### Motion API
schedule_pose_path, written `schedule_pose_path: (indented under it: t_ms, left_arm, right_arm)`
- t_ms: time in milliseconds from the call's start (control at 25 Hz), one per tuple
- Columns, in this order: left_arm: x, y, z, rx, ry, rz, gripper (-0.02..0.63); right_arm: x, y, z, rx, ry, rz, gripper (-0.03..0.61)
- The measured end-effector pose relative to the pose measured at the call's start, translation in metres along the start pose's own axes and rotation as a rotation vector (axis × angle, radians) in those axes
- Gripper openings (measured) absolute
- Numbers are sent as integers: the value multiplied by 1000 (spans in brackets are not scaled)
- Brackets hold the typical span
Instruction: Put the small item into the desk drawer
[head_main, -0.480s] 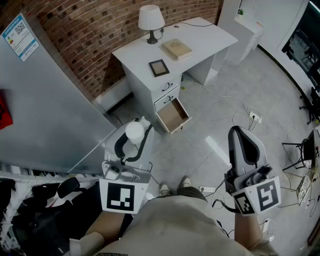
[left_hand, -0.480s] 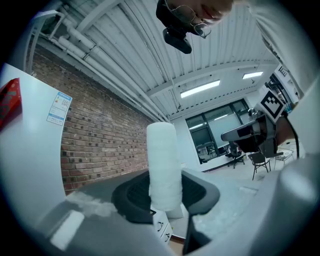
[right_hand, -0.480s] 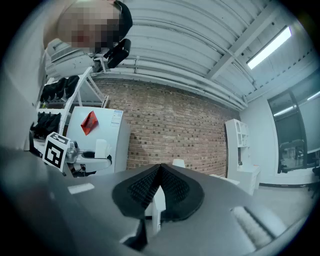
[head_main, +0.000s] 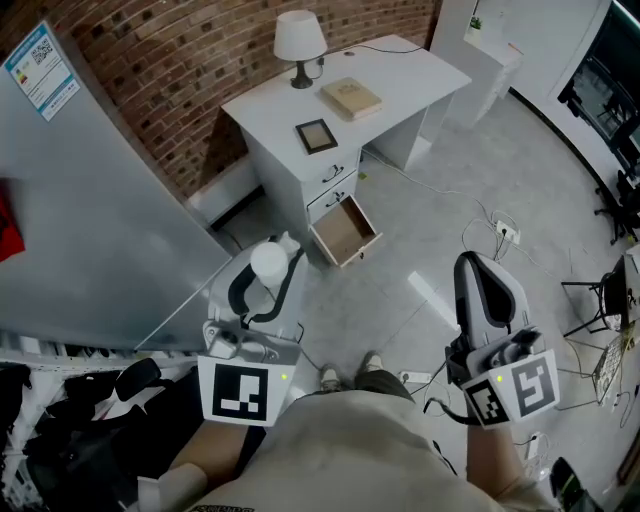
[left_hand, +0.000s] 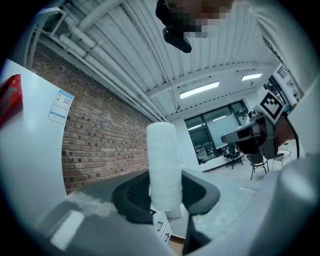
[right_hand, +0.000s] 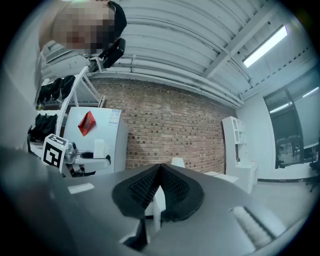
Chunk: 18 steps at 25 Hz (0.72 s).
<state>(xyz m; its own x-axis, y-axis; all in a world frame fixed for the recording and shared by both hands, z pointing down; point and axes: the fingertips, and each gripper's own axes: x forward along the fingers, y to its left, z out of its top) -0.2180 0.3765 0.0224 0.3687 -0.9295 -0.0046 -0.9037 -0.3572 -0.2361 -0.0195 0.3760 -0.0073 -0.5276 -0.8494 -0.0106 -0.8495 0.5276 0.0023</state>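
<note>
Gripping white cylinder (left_hand: 162, 167) in left gripper (head_main: 266, 270); right gripper (right_hand: 159, 172) closed, empty; white desk (head_main: 410, 60), 1 drawer (head_main: 345, 232) open, brick wall (head_main: 180, 60).

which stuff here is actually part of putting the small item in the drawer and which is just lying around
For the job: white cylinder, gripped by the left gripper; open drawer of the desk.
Just lying about: lamp, book and picture frame on the desktop; power strip on the floor.
</note>
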Motion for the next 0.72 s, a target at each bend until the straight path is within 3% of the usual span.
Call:
schedule_pose_path:
  t_ms: [400, 720]
  left_arm:
    - [18, 5, -7, -3, 3, -5, 127]
    - [76, -1, -19, -31, 31, 5, 127]
  right_arm:
    - [13, -11, -14, 3, 22, -8, 3]
    - [52, -62, -35, 26, 44, 19, 3]
